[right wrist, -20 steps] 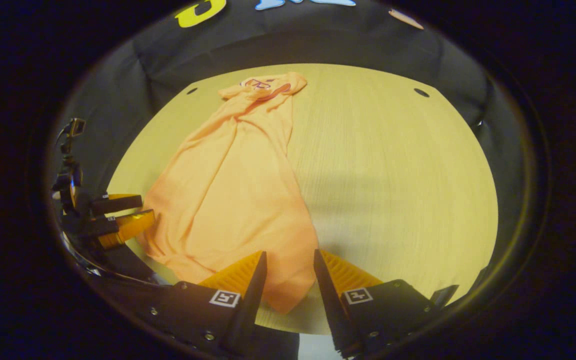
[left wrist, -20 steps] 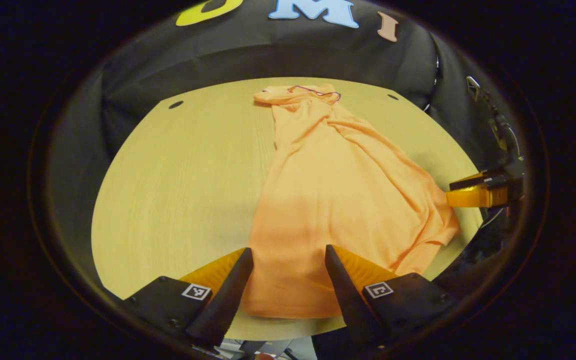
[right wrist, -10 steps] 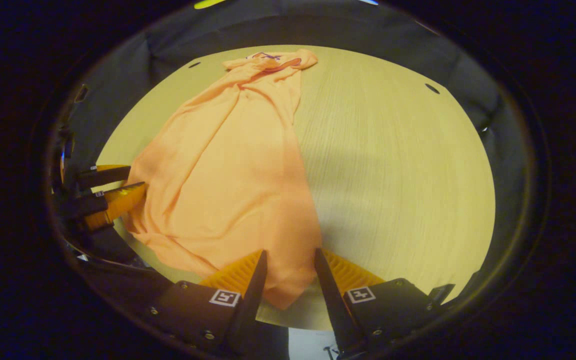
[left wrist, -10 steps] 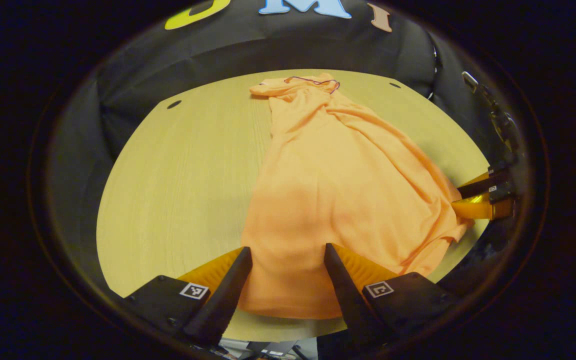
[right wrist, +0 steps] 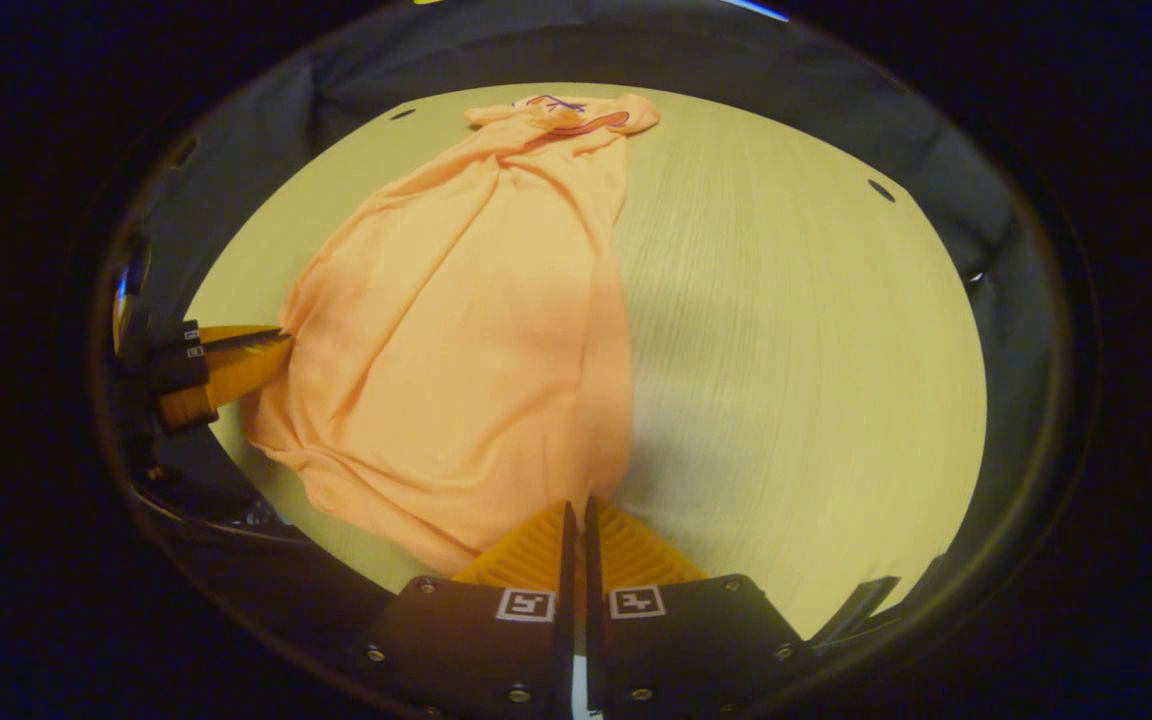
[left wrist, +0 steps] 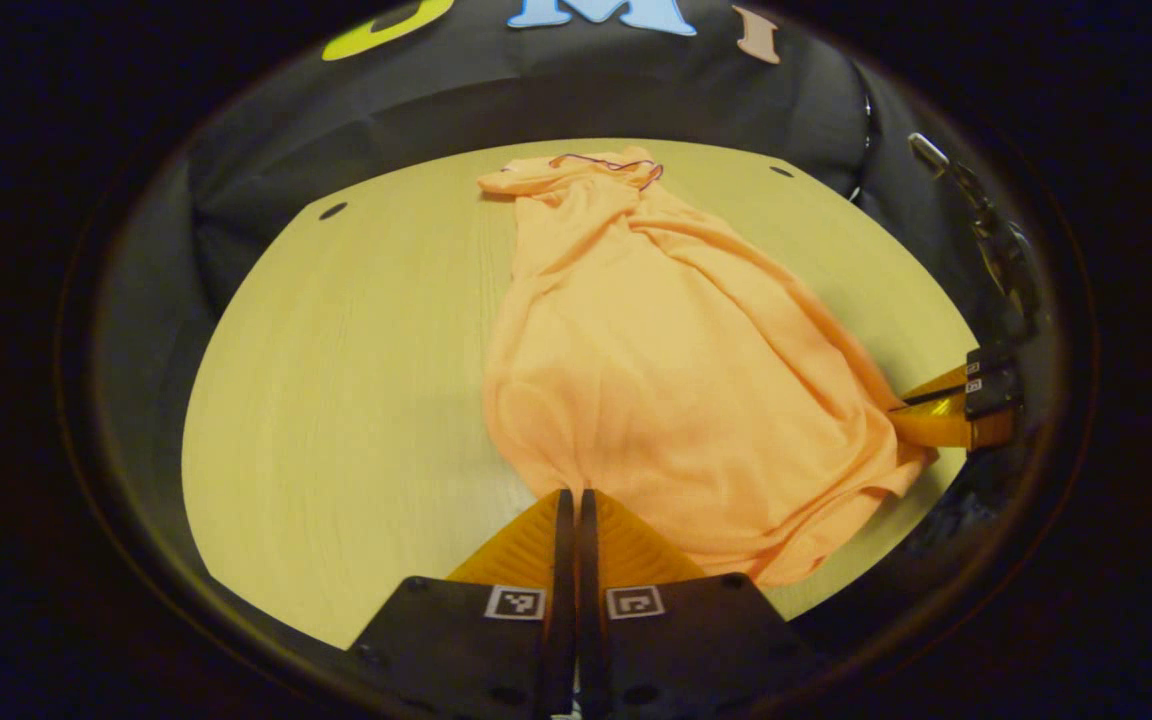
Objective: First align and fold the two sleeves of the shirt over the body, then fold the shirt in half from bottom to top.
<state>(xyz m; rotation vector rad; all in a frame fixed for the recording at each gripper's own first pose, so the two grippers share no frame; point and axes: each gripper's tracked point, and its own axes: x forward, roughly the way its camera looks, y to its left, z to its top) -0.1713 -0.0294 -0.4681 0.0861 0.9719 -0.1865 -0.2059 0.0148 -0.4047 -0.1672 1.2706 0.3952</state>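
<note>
An orange shirt (left wrist: 666,340) lies lengthwise on the wooden table (left wrist: 336,400), its dark-trimmed collar (left wrist: 601,163) at the far end. Creases run down the body, and the near hem is bunched and puffed up. My left gripper (left wrist: 576,495) is shut on the hem's left corner. Farther right, the right gripper (left wrist: 901,412) pinches the other hem corner. In the right gripper view the shirt (right wrist: 476,320) stretches away to the collar (right wrist: 566,108). There my right gripper (right wrist: 576,503) is shut on the hem, and the left gripper (right wrist: 281,340) holds the cloth at the far left.
Bare table (right wrist: 796,350) spreads to the right of the shirt in the right gripper view and to its left in the left gripper view. Small dark holes (left wrist: 333,211) (right wrist: 881,190) mark the far corners. Black cloth walls stand behind the table.
Both grippers were open astride the hem and have now shut on it. The hem has lifted and bunched, pulled a little toward the collar.
</note>
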